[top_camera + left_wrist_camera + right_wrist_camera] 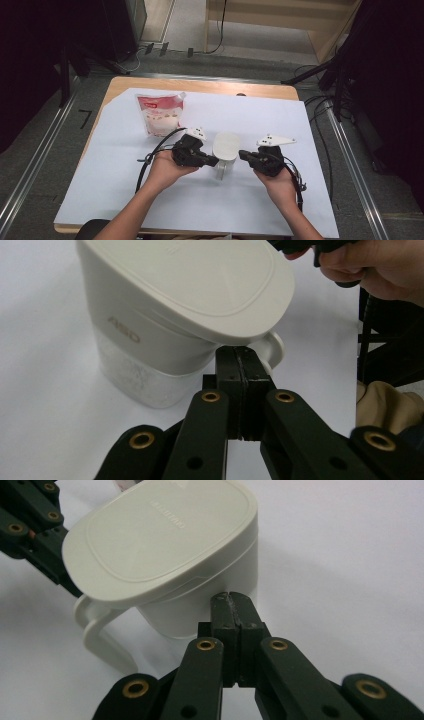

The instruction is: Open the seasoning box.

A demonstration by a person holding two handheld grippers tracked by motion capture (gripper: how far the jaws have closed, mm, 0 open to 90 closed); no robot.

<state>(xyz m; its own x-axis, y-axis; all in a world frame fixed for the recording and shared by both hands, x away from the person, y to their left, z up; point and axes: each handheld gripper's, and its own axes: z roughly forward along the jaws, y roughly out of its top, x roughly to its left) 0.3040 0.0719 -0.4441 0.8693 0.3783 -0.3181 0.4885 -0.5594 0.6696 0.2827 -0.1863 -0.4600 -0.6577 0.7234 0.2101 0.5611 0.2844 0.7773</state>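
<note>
Raised lettering reading "ASD" is seen on the white jug (pixel 150 330) (below its lid). Print on the red-and-white pouch (pixel 160 114) cannot be read.

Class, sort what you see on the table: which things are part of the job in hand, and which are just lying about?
In the job:
jug
left gripper, shut
right gripper, shut

Lying about:
pouch
white sheet

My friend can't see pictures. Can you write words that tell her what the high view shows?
A person's two hands point the left gripper and the right gripper, jaws shut, at a lidded white jug from either side. It stands on a white-covered table, with a red-and-white pouch behind it.
</note>
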